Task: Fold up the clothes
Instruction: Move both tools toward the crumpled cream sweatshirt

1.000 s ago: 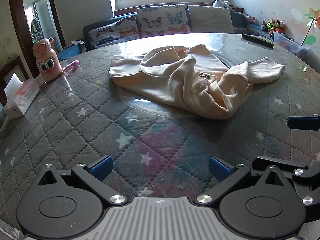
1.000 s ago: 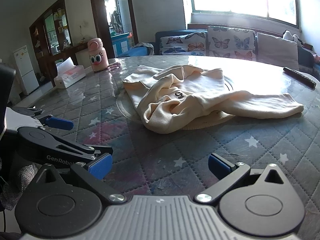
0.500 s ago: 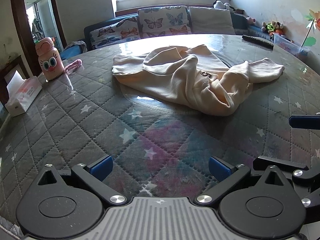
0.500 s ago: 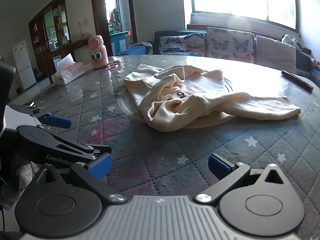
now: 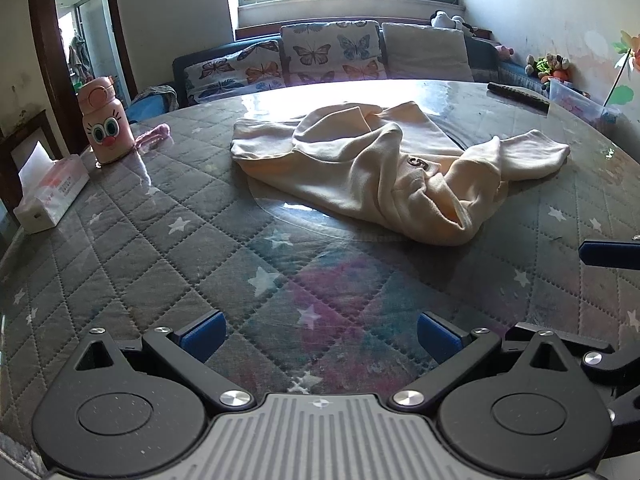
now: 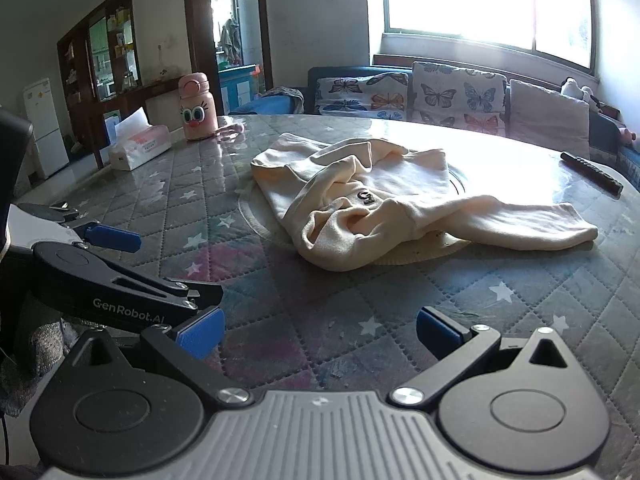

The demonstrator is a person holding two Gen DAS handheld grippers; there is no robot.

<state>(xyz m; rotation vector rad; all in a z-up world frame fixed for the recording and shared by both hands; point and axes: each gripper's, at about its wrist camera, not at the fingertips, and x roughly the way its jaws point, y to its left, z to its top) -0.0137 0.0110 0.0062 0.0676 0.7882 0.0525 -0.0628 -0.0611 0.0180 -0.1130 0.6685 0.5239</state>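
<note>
So the cream sweatshirt (image 5: pixel 384 172) is lying in a crumpled heap around the middle of the counter (image 5: pixel 168 248), one sleeve flopped out to the right and a small dark logo on it that's too scrunched to read properly. Both the left tongs (image 5: pixel 319 334) and right tongs (image 6: pixel 319 330) are wide open with nothing in them, hovering over the near edge well short of the cloth, and their lower bodies are cut off by the frame. Further back there's a pink cartoon bottle (image 5: pixel 105 122) beside a tissue box (image 5: pixel 50 192), plus a dark remote (image 6: pixel 591 172) near the far right rim.
</note>
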